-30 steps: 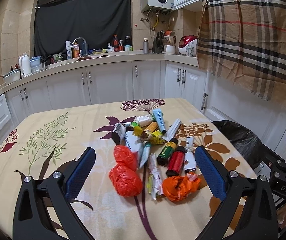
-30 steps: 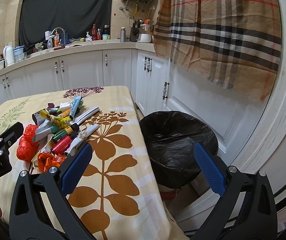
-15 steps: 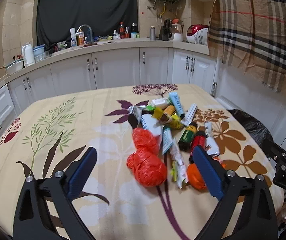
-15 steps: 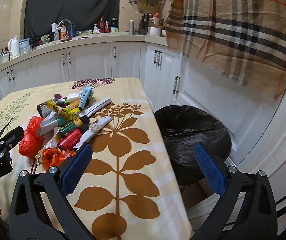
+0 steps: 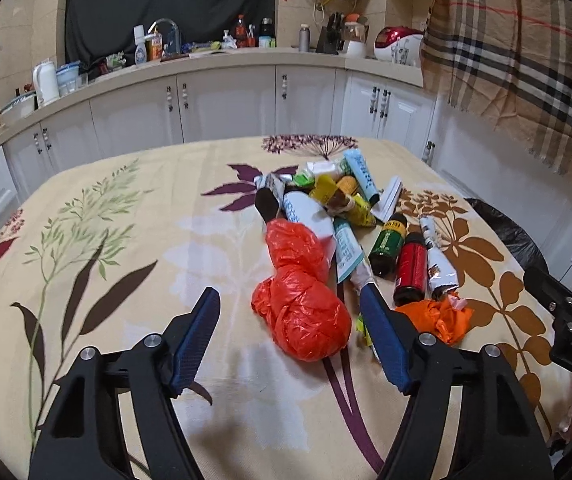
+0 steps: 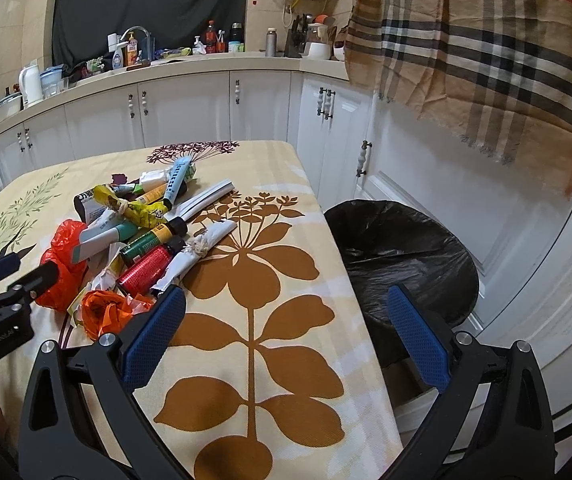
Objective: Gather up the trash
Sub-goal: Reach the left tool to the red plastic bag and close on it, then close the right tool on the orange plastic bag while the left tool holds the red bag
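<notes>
Trash pile [image 5: 342, 216] sits on the flowery tablecloth [image 5: 125, 240], near the edge by the black-lined bin [image 6: 402, 252]. Left gripper [image 5: 292, 330] has been closing around the red plastic bag [image 5: 302, 316], pads not touching it yet. Right gripper [image 6: 286, 320] hangs wide open holding nothing, over the table edge beside the bin.

two red bags [image 5: 300, 300], one orange bag [image 5: 438, 320], two bottles [image 5: 400, 256], one bin [image 6: 402, 256]

Warm, even indoor light fills both views; soft shadows fall beneath the left gripper [image 5: 290, 320] toward six o'clock. Focus stays sharp, while fisheye bending curves the cabinets [image 6: 189, 108] and blackens corners.
</notes>
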Motion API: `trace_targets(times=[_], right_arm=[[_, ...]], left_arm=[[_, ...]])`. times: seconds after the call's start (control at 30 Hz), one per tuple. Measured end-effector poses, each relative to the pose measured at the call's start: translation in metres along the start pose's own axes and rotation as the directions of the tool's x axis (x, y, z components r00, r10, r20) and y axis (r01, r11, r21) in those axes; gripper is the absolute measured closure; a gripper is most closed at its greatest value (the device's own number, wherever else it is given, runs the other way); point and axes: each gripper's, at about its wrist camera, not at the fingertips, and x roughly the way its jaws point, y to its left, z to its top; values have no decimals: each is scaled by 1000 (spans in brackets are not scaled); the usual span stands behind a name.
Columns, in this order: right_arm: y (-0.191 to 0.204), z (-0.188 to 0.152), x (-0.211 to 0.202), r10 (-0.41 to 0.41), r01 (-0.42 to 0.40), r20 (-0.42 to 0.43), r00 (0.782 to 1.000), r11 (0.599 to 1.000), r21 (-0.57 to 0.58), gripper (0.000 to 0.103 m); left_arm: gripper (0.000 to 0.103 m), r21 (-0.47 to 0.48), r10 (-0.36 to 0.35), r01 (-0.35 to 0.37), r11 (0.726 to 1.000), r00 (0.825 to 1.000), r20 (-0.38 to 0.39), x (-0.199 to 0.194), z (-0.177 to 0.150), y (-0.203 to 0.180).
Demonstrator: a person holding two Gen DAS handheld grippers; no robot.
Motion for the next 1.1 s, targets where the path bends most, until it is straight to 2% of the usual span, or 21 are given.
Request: trace_targets(times=[0.17,0.27,0.4,0.67,0.87,0.9,0.97,1.1], right_arm=[[4,2,4,11,-11,-6,1000,1000,-6,5],[9,3,7,19,-19,-12,1000,1000,-13,5],[16,4,8,35,-35,-14,999,999,-24,5],[41,4,6,87,-88,-18,996,994,-60,5],[66,0,7,152,-155,-38,988,983,-97,6],[72,-1,7,162,-166,-43,986,980,-107,8],[79,-2,9,176,-182,-57,983,976,-122,19],[88,-7,14,187,-198,-88,978,971,-135,21]], left_arm=[[46,-5,-28,28,1000,999,-34,11,0,3],[59,-21,-63,62,998,997,-43,14,-1,5],[65,-26,-80,79,997,996,-38,12,-2,8],[67,-47,-65,64,997,997,-33,2,-5,23],[67,-66,3,-4,998,1000,-9,-8,-6,46],[67,-71,12,-12,997,1000,-5,-9,-5,50],[67,-84,21,-21,996,1000,-1,-10,-5,57],[67,-101,30,-29,994,1000,3,-10,-5,66]])
